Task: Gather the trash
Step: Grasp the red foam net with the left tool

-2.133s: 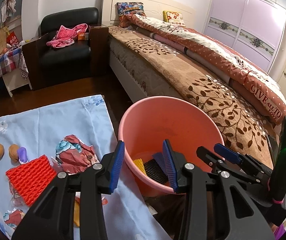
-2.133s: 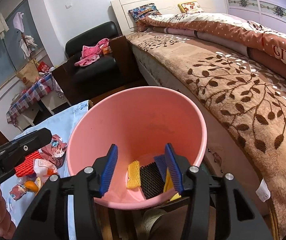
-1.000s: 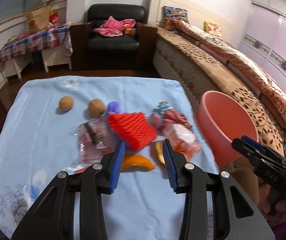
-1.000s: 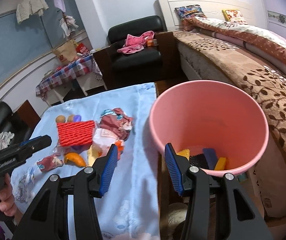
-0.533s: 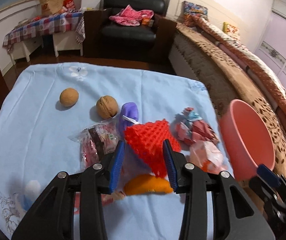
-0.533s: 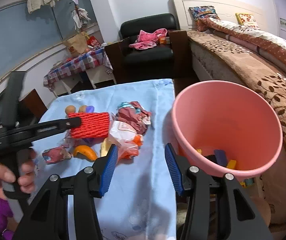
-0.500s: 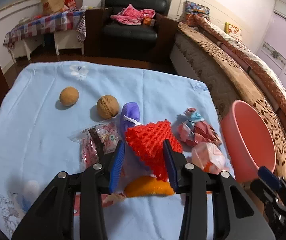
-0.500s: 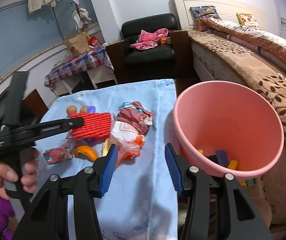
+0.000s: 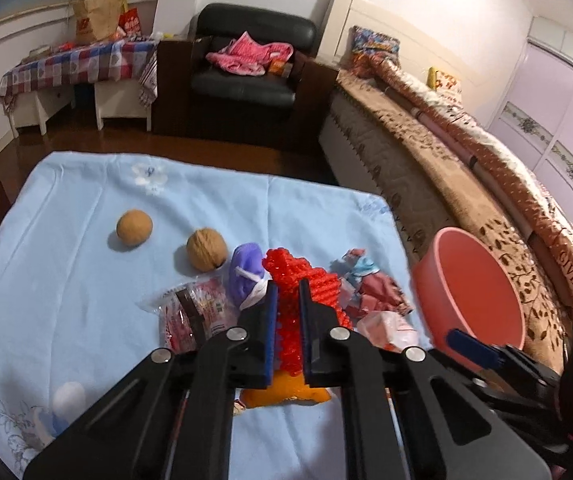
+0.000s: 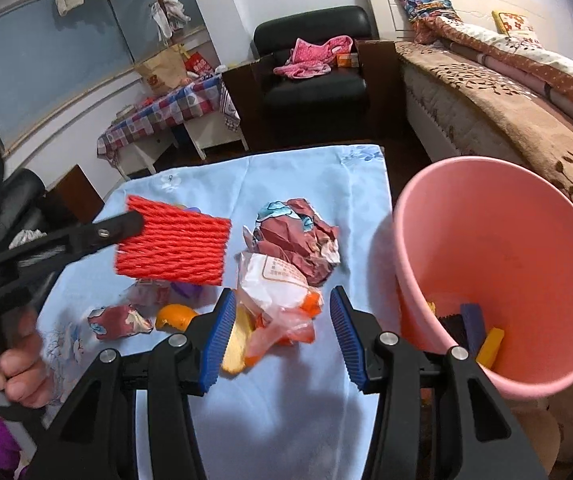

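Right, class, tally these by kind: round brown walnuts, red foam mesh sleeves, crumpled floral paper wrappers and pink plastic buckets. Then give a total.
Round brown walnuts: 2
Red foam mesh sleeve: 1
Crumpled floral paper wrappers: 2
Pink plastic bucket: 1
Total: 6

Ribbed red foam net [image 10: 172, 246], soft and matt, smooth pink plastic bucket [image 10: 498, 240] with a slight sheen, pale blue cotton cloth [image 9: 66, 240] creased over the counter, crinkled glossy plastic wrapper [image 10: 274, 280], rough walnut shell [image 9: 206, 249], shiny black leather armchair [image 9: 246, 60]
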Demonstrator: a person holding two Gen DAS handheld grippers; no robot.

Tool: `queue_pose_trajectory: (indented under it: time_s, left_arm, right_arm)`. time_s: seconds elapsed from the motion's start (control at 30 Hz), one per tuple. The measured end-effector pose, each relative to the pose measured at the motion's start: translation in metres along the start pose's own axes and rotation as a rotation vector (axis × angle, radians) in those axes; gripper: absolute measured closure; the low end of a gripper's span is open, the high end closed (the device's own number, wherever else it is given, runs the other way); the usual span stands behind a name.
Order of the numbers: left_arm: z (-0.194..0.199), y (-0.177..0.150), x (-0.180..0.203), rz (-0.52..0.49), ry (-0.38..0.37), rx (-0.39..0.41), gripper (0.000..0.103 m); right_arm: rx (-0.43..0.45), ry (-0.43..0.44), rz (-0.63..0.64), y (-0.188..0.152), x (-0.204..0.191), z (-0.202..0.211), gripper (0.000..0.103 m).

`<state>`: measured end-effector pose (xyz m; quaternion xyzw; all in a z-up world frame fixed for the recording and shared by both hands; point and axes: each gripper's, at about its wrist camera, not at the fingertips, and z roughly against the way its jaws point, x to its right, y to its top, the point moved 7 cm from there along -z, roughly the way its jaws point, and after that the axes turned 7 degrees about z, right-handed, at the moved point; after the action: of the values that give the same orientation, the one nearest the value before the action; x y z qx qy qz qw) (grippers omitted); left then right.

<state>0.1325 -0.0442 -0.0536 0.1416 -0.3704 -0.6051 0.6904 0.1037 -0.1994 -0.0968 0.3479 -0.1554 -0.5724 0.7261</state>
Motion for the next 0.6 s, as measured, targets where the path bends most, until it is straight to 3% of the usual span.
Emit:
queue_pose_trajectory:
  time_s: [0.17, 0.33, 0.5, 0.53, 0.6]
  left_arm:
    - [0.013, 0.005, 0.001, 0.000, -0.024, 0.006, 0.094]
    - [0.016, 0.007, -0.004, 0.009, -0.019, 0.003, 0.094]
    - [0.014, 0.007, -0.007, 0.017, -0.010, -0.015, 0.094]
    - [0.013, 0.007, -0.008, 0.016, -0.008, -0.017, 0.094]
    - [0.012, 0.007, -0.007, 0.015, -0.006, -0.021, 0.094]
  right_arm:
    - [-0.032, -0.019, 0.039, 0.006, -0.008, -0.019, 0.044]
    - [-0.068, -0.066, 0.090, 0.010, -0.012, -0.038, 0.044]
    - [-0.093, -0.052, 0.080, 0.009, -0.010, -0.050, 0.055]
    - [-0.092, -0.048, 0.082, 0.010, -0.011, -0.050, 0.062]
    - [-0.095, -0.041, 0.091, 0.012, -0.012, -0.050, 0.064]
